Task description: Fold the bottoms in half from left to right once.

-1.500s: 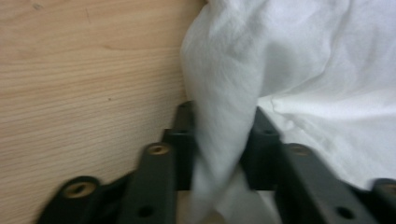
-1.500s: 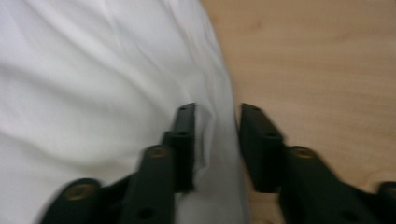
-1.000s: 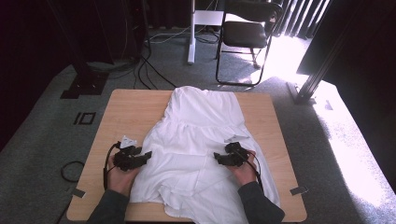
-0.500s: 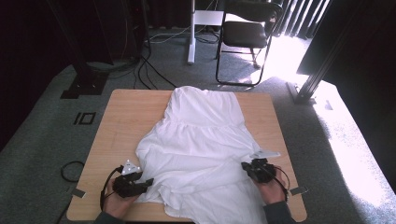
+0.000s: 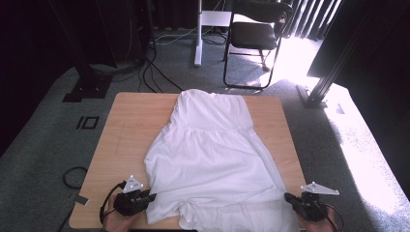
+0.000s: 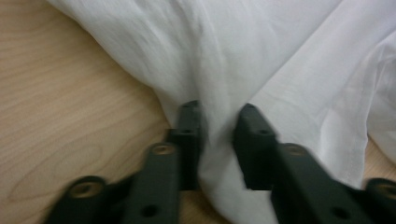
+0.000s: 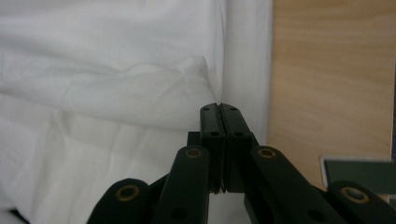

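A white garment (image 5: 212, 150) lies spread on the wooden table (image 5: 130, 121), its hem toward me. My left gripper (image 5: 150, 198) is at the hem's left corner. In the left gripper view its jaws (image 6: 217, 112) have just been closing, still stand apart, and a fold of the white cloth (image 6: 261, 56) runs between them. My right gripper (image 5: 288, 197) sits at the table's near right corner. The hem's right corner is drawn out to its tip. In the right gripper view its jaws (image 7: 219, 107) are pressed together on the cloth's (image 7: 93, 70) edge, with bare wood (image 7: 327, 70) to the right.
A black chair (image 5: 254, 36) and a white stand leg (image 5: 198, 34) are on the carpet beyond the table's far edge. A slanted metal post (image 5: 333, 67) rises at the right. Cables (image 5: 72, 176) lie on the floor at the left. Bare wood borders the garment's left side.
Both hands have drawn back to the near edge. The right gripper shut on the hem and pulled it out to the right corner. The left gripper moved to the left corner and narrowed.
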Demonstrator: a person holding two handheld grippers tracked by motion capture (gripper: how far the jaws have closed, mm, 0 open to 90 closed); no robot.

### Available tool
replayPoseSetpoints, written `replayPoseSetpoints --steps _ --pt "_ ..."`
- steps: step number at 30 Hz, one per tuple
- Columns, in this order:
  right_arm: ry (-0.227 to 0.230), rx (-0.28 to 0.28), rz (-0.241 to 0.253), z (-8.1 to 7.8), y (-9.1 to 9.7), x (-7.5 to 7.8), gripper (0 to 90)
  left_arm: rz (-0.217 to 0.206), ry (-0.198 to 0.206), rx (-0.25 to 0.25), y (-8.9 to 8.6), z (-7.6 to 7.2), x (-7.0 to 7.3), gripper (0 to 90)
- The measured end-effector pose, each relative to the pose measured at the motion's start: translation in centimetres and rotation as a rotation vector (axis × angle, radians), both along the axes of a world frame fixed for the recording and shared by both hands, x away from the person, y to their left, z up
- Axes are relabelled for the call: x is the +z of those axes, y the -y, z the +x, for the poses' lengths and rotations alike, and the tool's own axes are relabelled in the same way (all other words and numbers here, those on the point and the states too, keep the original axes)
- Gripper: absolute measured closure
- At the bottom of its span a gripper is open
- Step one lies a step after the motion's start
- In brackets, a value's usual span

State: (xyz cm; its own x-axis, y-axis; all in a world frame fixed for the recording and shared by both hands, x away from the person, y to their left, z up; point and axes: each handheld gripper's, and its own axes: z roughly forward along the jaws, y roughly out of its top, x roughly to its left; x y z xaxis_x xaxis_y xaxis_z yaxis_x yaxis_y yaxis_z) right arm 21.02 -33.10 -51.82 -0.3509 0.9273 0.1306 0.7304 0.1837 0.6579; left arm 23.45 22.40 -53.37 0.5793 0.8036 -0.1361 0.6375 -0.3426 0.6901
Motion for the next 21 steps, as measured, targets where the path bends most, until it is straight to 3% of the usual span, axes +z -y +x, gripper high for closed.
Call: replayPoseSetpoints --steps 2,4,6,8,11,14,16,18,21 --pt "0.009 -0.010 -0.032 -0.1 0.2 0.0 78.2 -0.019 0.021 0.023 -0.2 -0.2 0.3 56.4" --pt "0.065 0.000 0.022 -0.1 0.2 0.5 68.2 -0.047 0.019 -0.008 -0.2 -0.5 0.4 55.8" --pt "0.093 0.029 0.040 0.1 -0.4 0.8 62.5 -0.031 0.008 -0.041 0.3 -1.0 0.4 55.2" --pt "0.086 0.049 0.026 0.6 -1.3 0.6 56.3 0.006 -0.005 -0.053 0.8 -1.4 0.2 54.3" --pt "0.040 0.079 0.008 1.6 -2.5 -0.8 51.8 0.062 -0.016 -0.053 1.6 -1.4 -0.8 48.5" --pt "0.005 0.099 0.007 2.2 -3.2 -2.4 50.5 0.047 -0.012 -0.048 2.2 -1.0 -1.3 45.0" --pt "-0.014 0.109 -0.012 2.6 -3.7 -3.2 52.8 0.102 0.016 -0.028 2.8 -0.7 -1.2 52.0" --pt "0.019 0.119 -0.031 2.8 -4.2 -3.3 57.9 0.160 0.057 -0.028 3.3 -0.4 -1.2 63.7" --pt "0.031 0.097 -0.060 3.7 -4.6 -3.3 67.1 0.157 0.050 -0.013 3.0 1.2 -1.1 78.5"
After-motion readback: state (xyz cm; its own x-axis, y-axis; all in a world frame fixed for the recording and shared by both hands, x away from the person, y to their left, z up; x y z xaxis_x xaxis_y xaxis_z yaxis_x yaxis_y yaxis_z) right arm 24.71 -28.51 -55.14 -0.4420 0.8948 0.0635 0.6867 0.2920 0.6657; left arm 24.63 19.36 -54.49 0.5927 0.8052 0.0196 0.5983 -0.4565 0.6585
